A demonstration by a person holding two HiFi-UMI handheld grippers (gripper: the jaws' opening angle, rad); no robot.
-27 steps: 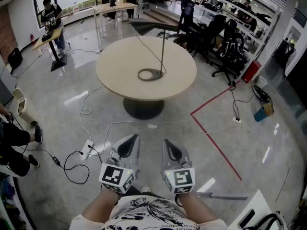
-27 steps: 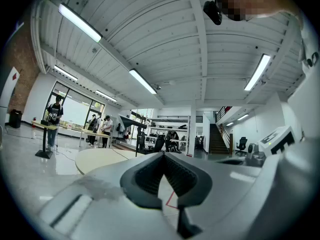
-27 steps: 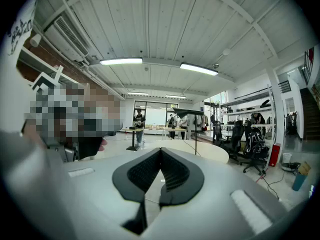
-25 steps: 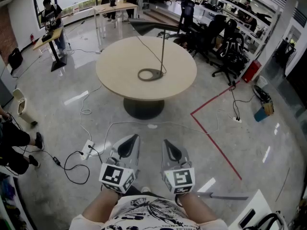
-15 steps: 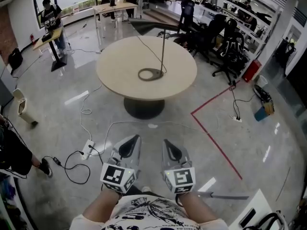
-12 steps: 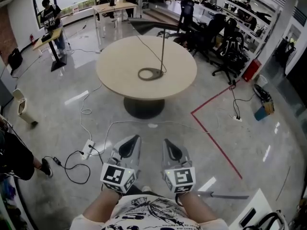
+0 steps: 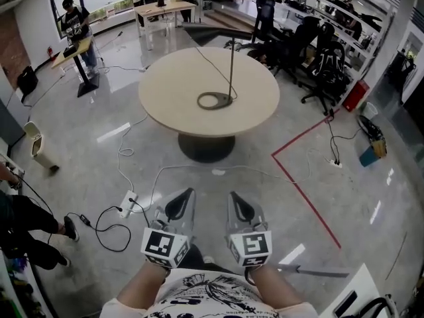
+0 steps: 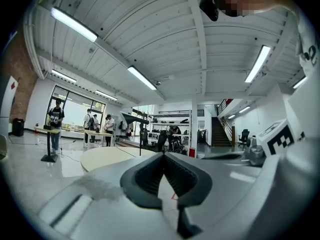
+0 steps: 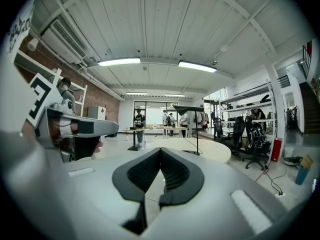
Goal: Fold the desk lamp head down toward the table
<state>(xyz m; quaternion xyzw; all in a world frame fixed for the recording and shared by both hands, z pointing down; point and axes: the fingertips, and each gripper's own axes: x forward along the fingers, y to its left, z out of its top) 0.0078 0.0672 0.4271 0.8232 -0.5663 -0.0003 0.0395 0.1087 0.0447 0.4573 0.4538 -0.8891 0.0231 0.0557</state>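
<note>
Round bench (image 7: 173, 105) ahead, well apart from both grippers. On it, near the middle, the desk lamp (image 7: 231, 71) — ring base, upright pole, dark head level at the top. Held low against the torso, side by side, pointing forward: left gripper (image 7: 180, 204) and right gripper (image 7: 238, 207) — both clenched, tips meeting, nothing between.

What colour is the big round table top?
Light beige. The head view shows the round table best.

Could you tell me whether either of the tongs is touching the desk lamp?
No, the left tongs and right tongs hang over the floor, well short of the table bearing the desk lamp.
</note>
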